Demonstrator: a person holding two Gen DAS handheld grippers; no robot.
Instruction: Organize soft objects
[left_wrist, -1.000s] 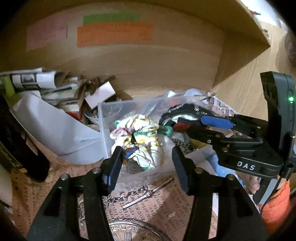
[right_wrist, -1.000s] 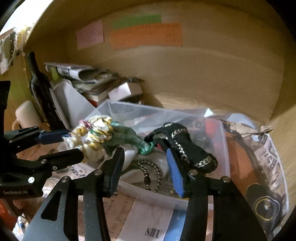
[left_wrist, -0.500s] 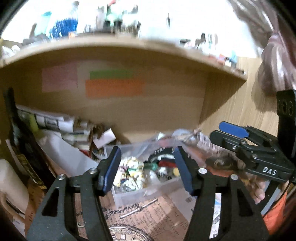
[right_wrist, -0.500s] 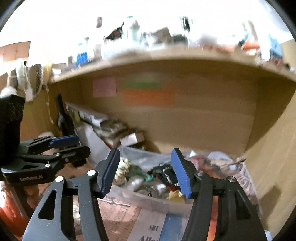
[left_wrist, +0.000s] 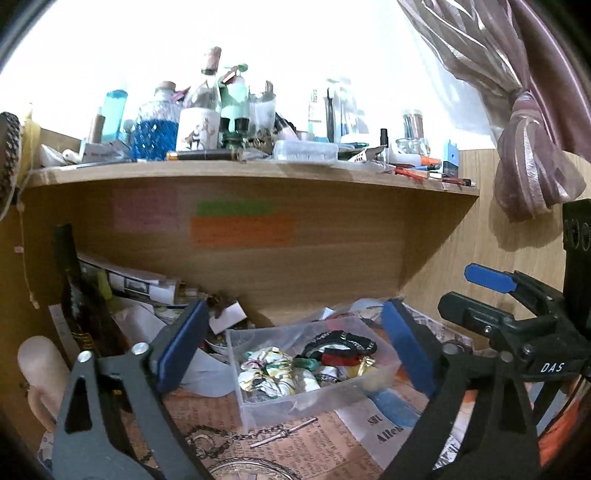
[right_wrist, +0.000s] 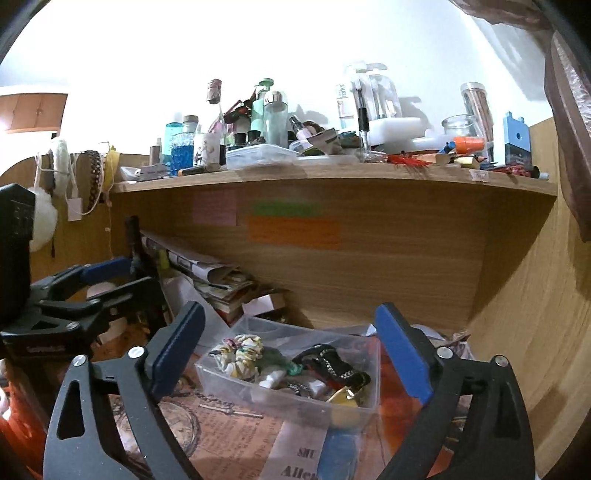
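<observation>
A clear plastic box (left_wrist: 306, 397) stands on printed paper under a wooden shelf. In it lie a white-and-yellow patterned scrunchie (left_wrist: 269, 373), a green scrunchie (left_wrist: 306, 363) and a black studded band (left_wrist: 340, 341). My left gripper (left_wrist: 294, 306) hovers in front of and above the box, its jaws opening wide with nothing between them. My right gripper (right_wrist: 290, 310) hangs beside it, also opening and empty. The right wrist view shows the same box (right_wrist: 280, 391), patterned scrunchie (right_wrist: 243, 350) and black band (right_wrist: 332, 363). Each gripper appears at the edge of the other's view.
The shelf board (left_wrist: 258, 173) overhead carries several bottles and jars. Rolled newspapers (left_wrist: 140, 284) and a dark bottle (left_wrist: 74, 295) crowd the left back corner. A chain with a key (left_wrist: 258, 439) lies before the box. A wooden side wall (right_wrist: 517, 295) closes the right.
Both grippers have drawn back and up from the box and tilted upward, bringing the shelf top into view. Their jaws have spread much wider. The scrunchies stay in the box.
</observation>
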